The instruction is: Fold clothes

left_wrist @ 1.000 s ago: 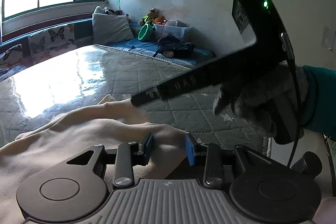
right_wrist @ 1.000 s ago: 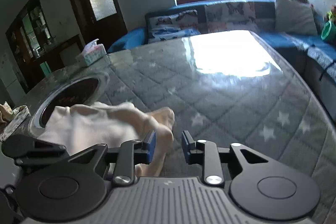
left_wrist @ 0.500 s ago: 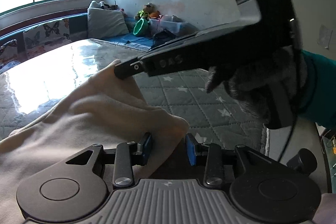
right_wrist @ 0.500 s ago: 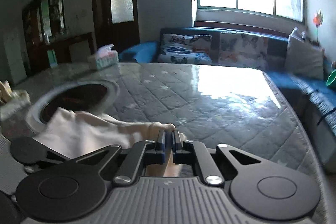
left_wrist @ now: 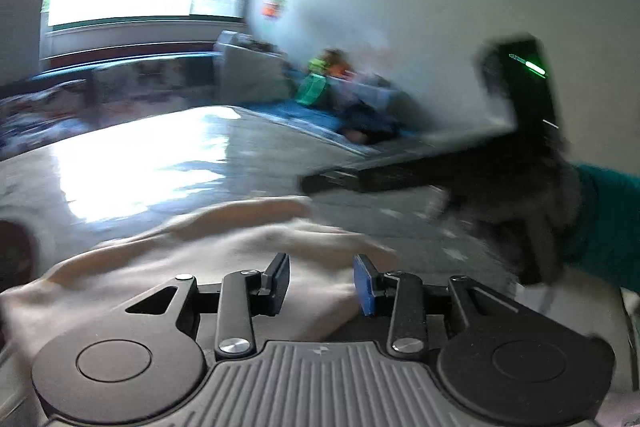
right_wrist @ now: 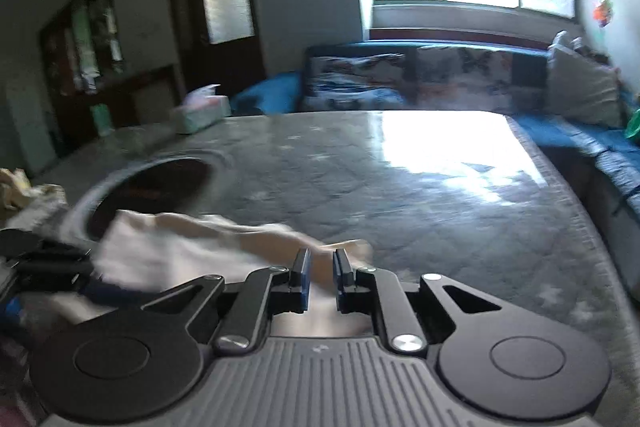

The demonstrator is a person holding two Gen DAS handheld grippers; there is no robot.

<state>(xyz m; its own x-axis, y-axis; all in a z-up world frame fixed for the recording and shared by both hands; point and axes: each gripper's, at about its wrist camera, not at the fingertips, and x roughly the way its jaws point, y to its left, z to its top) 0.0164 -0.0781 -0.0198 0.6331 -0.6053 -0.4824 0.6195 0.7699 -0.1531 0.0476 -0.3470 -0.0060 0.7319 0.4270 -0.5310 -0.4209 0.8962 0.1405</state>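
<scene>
A cream garment (left_wrist: 224,247) lies bunched on the grey quilted table cover (left_wrist: 180,155). My left gripper (left_wrist: 322,283) is open, its blue pads spread just over the cloth's near edge, holding nothing. My right gripper (right_wrist: 321,277) has its jaws slightly apart, with a fold of the same cream garment (right_wrist: 192,247) lying between and under them. In the left wrist view the right gripper's black body (left_wrist: 440,171) reaches in from the right, held by a gloved hand. Both views are motion-blurred.
A round dark opening (right_wrist: 156,183) is in the table left of the garment. A tissue box (right_wrist: 202,109) stands at the far left edge. A blue sofa with cushions (right_wrist: 420,83) runs under the window. Toys and bins (left_wrist: 328,83) sit by the wall.
My right gripper, shut on the fold half a second ago, has parted its jaws a little and moved right. The cloth has dropped flatter. My left gripper stayed open.
</scene>
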